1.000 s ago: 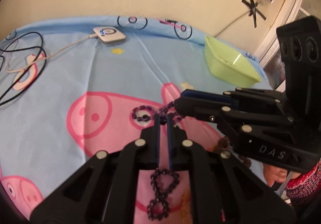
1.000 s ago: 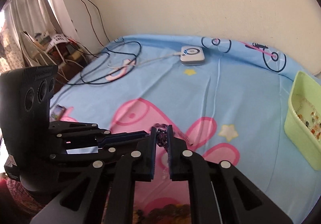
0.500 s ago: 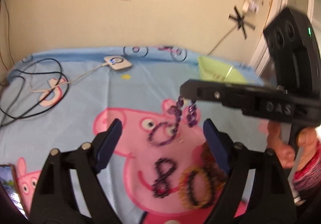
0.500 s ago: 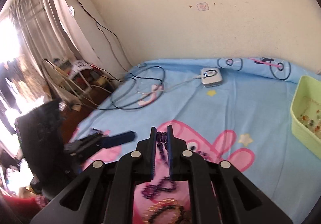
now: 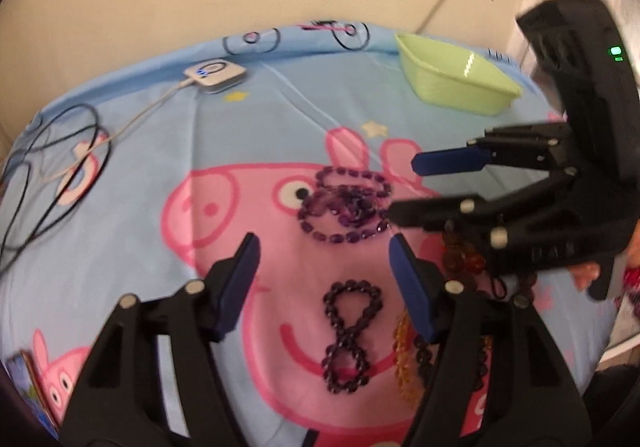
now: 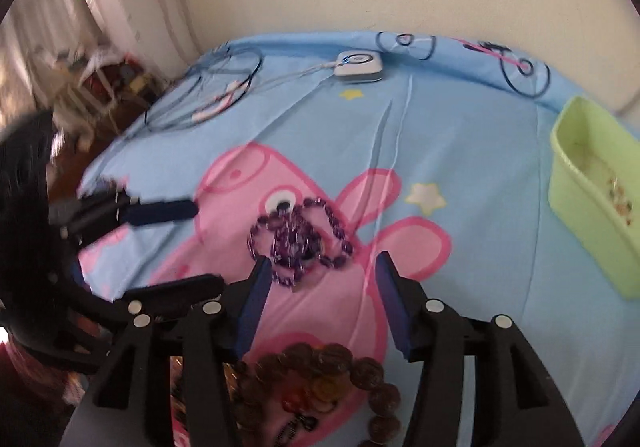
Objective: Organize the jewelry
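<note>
A purple bead necklace [image 5: 344, 207] [image 6: 300, 239] lies in a loose heap on the pig-print sheet. My right gripper [image 6: 323, 265] [image 5: 404, 189] hovers at its near edge. Its jaws are opening and the pads do not touch the beads. My left gripper [image 5: 322, 251] [image 6: 208, 245] is just short of the heap, jaws apart but closing, with nothing gripped. A dark bead bracelet [image 5: 348, 335] twisted into a figure eight lies below the left jaws. Amber beads [image 5: 404, 359] and brown beads [image 5: 460, 255] [image 6: 320, 371] lie beside it.
A light green basket [image 5: 452, 83] [image 6: 592, 215] with small beads inside stands at the sheet's far right. A white charger puck [image 5: 216, 75] and looped black cables [image 5: 52, 167] lie at the far left. A wall runs behind the bed.
Both grippers were shut on the purple necklace. The left opened first, the right lifted it hanging, then let go. The necklace now lies heaped on the sheet, and the left jaws have narrowed.
</note>
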A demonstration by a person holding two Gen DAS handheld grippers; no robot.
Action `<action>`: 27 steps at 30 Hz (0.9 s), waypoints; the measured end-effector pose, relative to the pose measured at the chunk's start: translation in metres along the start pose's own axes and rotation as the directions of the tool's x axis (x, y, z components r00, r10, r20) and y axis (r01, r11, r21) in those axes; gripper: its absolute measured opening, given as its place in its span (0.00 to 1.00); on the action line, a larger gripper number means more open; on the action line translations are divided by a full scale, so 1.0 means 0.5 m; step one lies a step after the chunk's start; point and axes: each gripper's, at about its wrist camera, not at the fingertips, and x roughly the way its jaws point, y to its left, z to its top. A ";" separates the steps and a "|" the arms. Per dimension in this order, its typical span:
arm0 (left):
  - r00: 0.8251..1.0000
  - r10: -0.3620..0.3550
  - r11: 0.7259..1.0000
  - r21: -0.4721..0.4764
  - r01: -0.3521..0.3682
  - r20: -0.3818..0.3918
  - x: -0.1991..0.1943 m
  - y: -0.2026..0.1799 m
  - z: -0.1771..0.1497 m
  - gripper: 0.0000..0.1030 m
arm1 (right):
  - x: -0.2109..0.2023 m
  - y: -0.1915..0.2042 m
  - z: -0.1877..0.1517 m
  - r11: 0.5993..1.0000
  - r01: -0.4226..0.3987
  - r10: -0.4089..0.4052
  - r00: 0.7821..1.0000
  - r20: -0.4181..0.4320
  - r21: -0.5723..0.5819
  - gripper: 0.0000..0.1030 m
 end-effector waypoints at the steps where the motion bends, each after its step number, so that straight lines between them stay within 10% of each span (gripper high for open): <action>1: 1.000 0.002 1.000 0.017 -0.002 -0.020 0.013 -0.003 0.005 0.54 | 0.007 0.007 -0.001 0.999 0.020 -0.021 1.000 -0.013 -0.043 0.29; 8: 0.989 -0.122 0.993 -0.016 0.121 -0.081 0.067 0.023 0.041 0.50 | 0.021 -0.006 -0.005 0.981 0.033 -0.048 0.996 -0.076 -0.191 0.31; 12: 0.982 -0.177 0.983 -0.052 0.173 -0.067 0.072 0.047 0.048 0.05 | 0.040 0.015 0.003 0.958 0.031 -0.051 0.997 -0.060 -0.286 0.33; 16: 0.985 -0.160 0.985 -0.081 0.155 -0.060 0.070 0.067 0.042 0.05 | 0.069 0.026 0.035 0.963 -0.029 0.006 0.996 -0.087 -0.267 0.31; 18: 0.980 -0.190 0.976 -0.120 0.183 -0.051 0.069 0.082 0.040 0.05 | 0.072 0.032 0.047 0.965 -0.051 0.030 0.996 -0.086 -0.259 0.00; 27: 0.965 -0.257 0.963 -0.068 0.261 0.058 -0.028 0.039 0.140 0.05 | -0.038 -0.014 0.081 0.991 -0.113 0.118 0.991 0.067 -0.077 0.00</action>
